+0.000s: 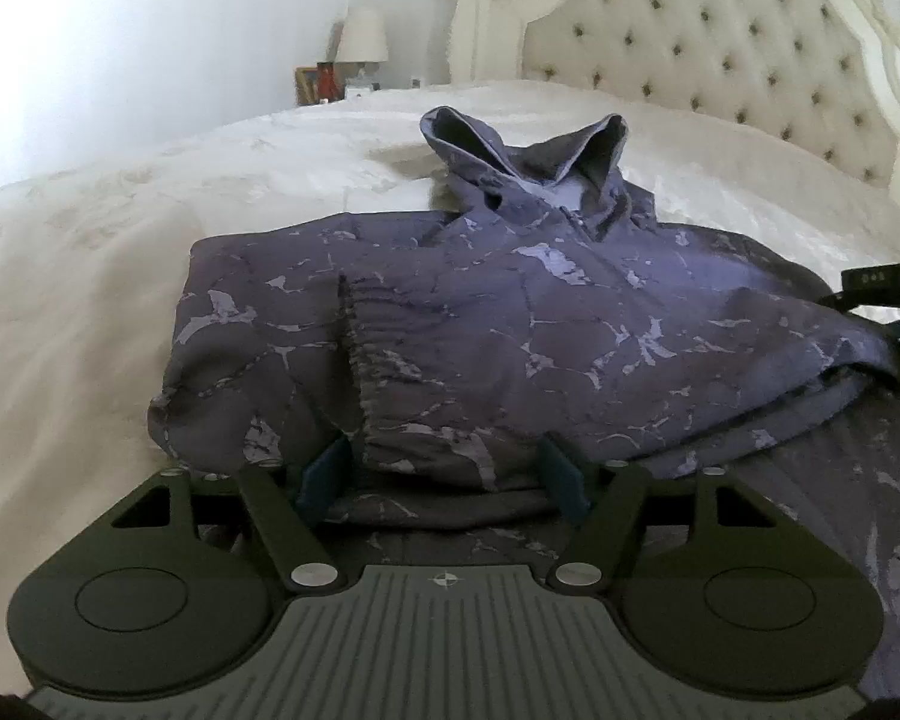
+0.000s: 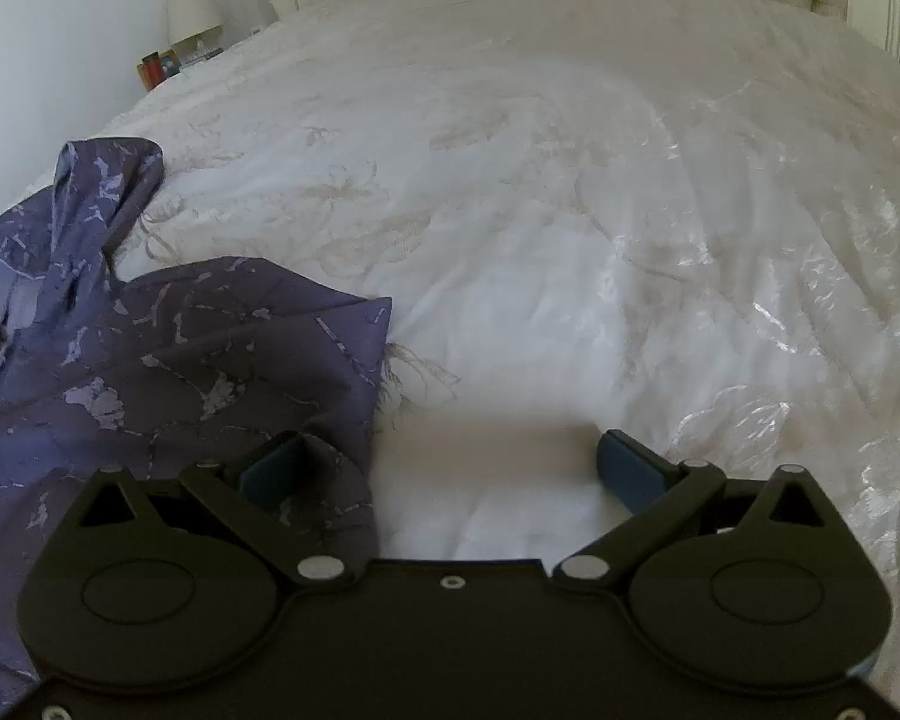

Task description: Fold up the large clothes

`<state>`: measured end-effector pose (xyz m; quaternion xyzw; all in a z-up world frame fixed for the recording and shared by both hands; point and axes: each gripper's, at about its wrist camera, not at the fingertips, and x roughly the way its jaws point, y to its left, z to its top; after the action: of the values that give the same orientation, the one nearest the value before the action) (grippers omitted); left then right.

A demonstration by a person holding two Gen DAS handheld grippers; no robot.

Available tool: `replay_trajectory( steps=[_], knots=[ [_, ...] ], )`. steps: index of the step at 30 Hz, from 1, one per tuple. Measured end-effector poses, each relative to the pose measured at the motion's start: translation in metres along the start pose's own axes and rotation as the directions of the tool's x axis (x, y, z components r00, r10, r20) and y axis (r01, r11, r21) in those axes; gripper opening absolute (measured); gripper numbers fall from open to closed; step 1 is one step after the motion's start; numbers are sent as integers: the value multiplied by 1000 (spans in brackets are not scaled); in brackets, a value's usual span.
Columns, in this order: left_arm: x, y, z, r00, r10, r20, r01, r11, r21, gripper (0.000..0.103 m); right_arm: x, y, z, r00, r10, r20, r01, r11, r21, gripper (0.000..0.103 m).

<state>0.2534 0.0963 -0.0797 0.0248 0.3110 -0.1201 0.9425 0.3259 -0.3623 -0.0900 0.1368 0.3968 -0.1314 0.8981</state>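
Note:
A purple hoodie (image 1: 510,312) with a pale marbled print lies on the bed, hood towards the headboard and one sleeve folded across its chest. My left gripper (image 1: 444,480) sits low at the hoodie's near hem. Its blue pads (image 1: 324,474) stand apart on either side of a fold of the fabric, which they do not pinch. In the right wrist view the hoodie (image 2: 168,360) fills the left side. My right gripper (image 2: 450,468) is wide open at its right edge, the left pad (image 2: 270,468) over the fabric and the other over bare bedspread.
The white embroidered bedspread (image 2: 570,210) stretches far to the right of the hoodie. A tufted cream headboard (image 1: 720,42) stands behind it. A lamp (image 1: 361,36) and small items sit on a nightstand at the back left. Black hardware (image 1: 876,282) pokes in at the right edge.

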Motion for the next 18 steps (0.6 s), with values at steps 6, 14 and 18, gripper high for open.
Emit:
replay_trajectory(
  steps=[6, 14, 18],
  knots=[
    [-29, 4, 17, 989, -113, -97, 110, 993, -36, 74, -32, -6, 8, 999, 49, 7, -49, 998, -32, 102],
    [-67, 17, 75, 971, -227, -76, 218, 970, -109, 74, -75, 24, 29, 982, 191, -4, -189, 969, -159, 102],
    [-57, 15, 89, 987, -157, -35, 156, 988, -16, 74, -81, 46, 34, 969, 245, 5, -240, 951, -196, 102]
  ],
)
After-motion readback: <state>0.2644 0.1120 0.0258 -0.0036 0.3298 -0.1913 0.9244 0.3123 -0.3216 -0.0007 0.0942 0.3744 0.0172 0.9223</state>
